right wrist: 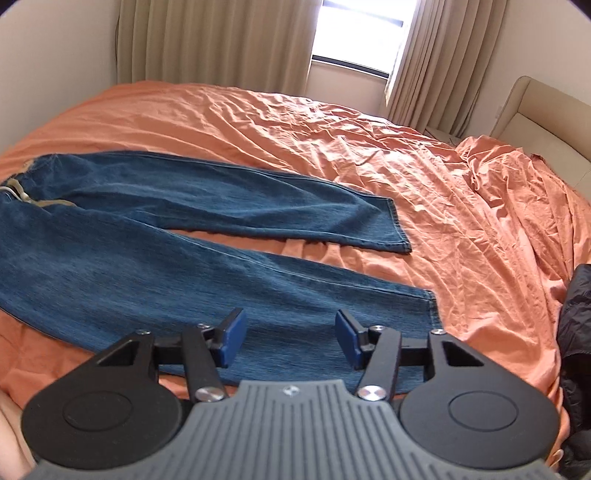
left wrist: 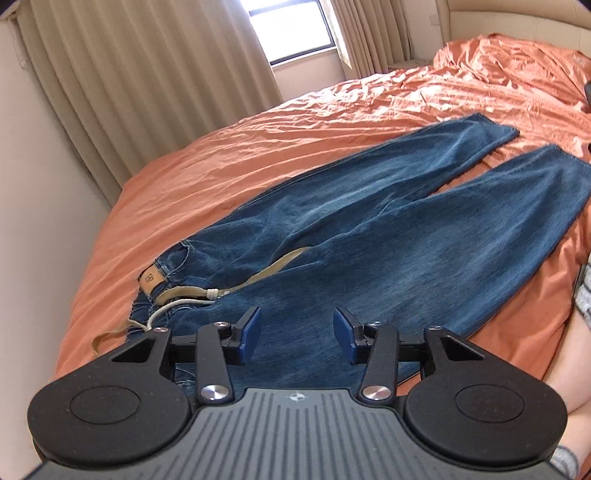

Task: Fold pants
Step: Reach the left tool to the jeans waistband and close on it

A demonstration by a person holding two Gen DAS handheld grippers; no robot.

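Clearly, from the left wrist view, the left gripper [left wrist: 297, 334] hangs over the waist end of the pants [left wrist: 369, 229], its blue pads [left wrist: 251, 328] standing apart with only denim showing behind the gap; nothing is pinched and the pads do not press on the cloth. The pants are blue jeans lying flat on the orange bedsheet [left wrist: 229, 155], with the legs stretching away toward the upper right and parting into a narrow V. A tan drawstring [left wrist: 258, 273] trails across the waistband, and a leather patch [left wrist: 150, 278] sits at the waist's left corner. Beige curtains [left wrist: 147, 74] hang behind the bed beside a bright window [left wrist: 291, 26]. At the right edge a bit of a person's striped sleeve [left wrist: 585, 291] shows.

Next, in the right wrist view, the right gripper [right wrist: 290, 338] hovers above the nearer trouser leg close to its hem, its pads likewise spread with a clear gap between them and gripping nothing. The pants [right wrist: 184, 236] run from the waist at the left edge to the two hems on the right, the farther leg lying apart from the nearer one with a wedge of the bedsheet [right wrist: 406, 147] between them. A dark garment [right wrist: 576, 332] lies at the right edge of the bed, and a cream headboard [right wrist: 535, 107] stands beyond the rumpled sheet.
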